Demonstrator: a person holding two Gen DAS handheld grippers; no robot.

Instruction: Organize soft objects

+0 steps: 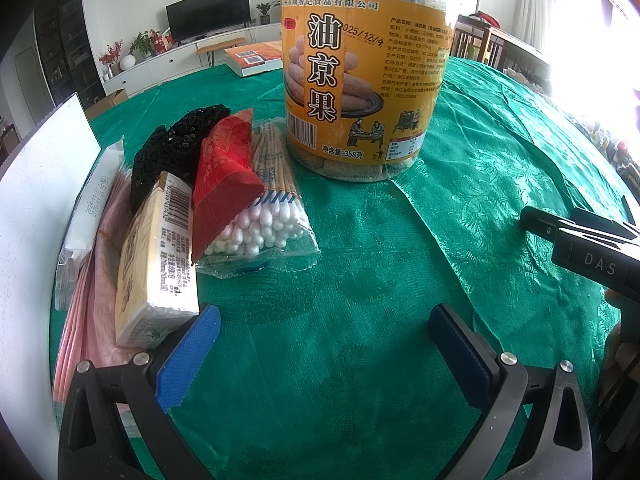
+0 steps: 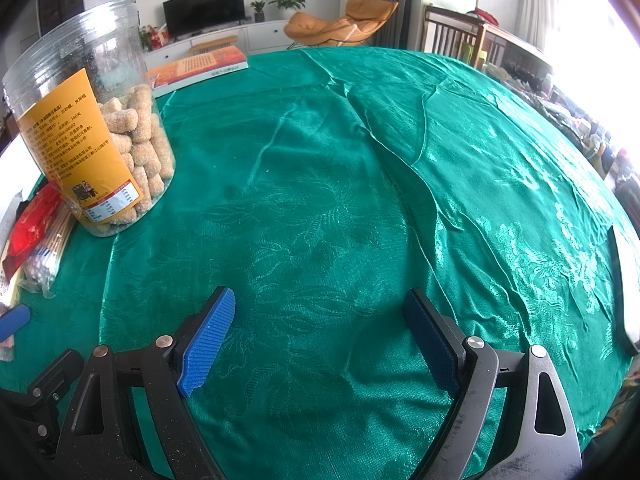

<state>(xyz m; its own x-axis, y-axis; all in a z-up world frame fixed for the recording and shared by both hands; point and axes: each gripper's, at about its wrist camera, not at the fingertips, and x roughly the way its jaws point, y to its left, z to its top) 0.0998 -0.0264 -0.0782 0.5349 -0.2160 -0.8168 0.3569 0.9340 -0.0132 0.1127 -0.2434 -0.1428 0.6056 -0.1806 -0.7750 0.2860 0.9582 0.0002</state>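
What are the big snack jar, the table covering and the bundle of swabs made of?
The snack jar looks like clear ribbed plastic with a glossy orange paper or film label; its snacks show through. The tablecloth seems a shiny green woven fabric, satin-like, with a woven leaf pattern and creases. The cotton swabs appear to have wooden sticks and white fluffy tips, in thin clear film.

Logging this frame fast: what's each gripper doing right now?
Left gripper: open, holding nothing.
Right gripper: open, holding nothing.
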